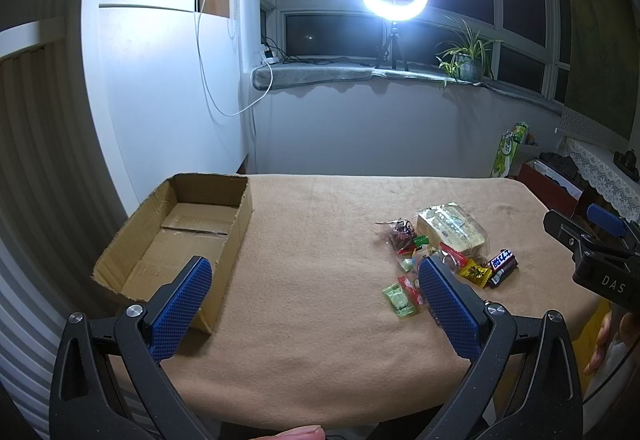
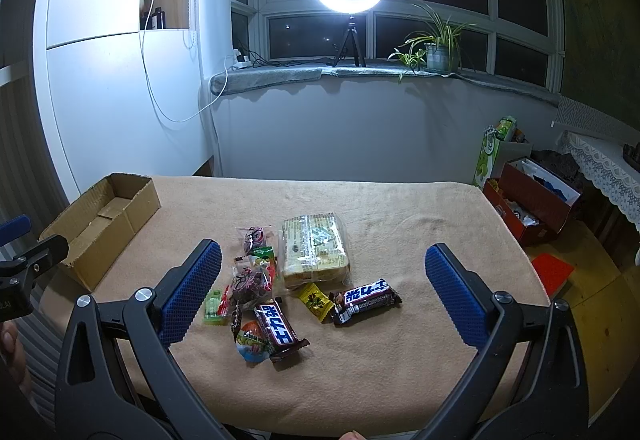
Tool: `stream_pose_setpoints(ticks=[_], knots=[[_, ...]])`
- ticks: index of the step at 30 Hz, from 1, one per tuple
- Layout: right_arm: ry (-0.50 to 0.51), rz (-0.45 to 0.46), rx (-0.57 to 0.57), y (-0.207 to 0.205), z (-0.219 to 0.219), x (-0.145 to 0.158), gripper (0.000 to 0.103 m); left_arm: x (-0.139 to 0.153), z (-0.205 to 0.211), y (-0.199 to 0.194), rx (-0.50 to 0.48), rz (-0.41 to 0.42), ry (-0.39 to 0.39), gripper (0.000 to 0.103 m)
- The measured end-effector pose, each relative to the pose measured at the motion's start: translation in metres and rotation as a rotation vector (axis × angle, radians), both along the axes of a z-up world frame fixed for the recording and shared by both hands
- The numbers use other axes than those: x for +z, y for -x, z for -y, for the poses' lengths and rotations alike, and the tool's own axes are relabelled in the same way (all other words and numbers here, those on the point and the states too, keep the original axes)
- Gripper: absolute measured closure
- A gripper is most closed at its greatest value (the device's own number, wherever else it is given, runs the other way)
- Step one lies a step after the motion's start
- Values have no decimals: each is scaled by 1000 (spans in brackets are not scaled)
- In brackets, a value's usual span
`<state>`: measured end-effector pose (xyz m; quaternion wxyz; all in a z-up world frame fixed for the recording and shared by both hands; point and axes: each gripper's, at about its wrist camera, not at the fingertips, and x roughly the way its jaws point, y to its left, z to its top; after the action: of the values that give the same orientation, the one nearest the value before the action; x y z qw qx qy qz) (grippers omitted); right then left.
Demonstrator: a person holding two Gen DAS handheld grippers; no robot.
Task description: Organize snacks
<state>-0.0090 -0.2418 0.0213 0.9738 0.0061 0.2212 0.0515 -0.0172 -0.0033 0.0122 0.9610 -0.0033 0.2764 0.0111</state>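
While both hand-held grippers gape, snacks (image 2: 304, 280) lie heaped — cardboard box (image 1: 176, 236) seemingly empty.

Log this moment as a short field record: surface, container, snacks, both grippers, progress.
surface: table under a tan cloth
container: open cardboard box at the table's left end, nothing seen inside
snacks: loose pile right of centre; wrapped bread pack, two dark chocolate bars, yellow candy, green candy, small mixed packets
left gripper: open, holding nothing
right gripper: open, above the pile, holding nothing
progress: no snack in the box yet
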Motion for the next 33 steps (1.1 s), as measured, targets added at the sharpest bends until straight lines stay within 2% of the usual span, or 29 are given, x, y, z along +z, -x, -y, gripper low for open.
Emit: stream_pose_setpoints(ticks=[33], knots=[[4, 1, 1, 0, -1, 1, 0, 2, -1, 0, 0, -1, -4, 0]])
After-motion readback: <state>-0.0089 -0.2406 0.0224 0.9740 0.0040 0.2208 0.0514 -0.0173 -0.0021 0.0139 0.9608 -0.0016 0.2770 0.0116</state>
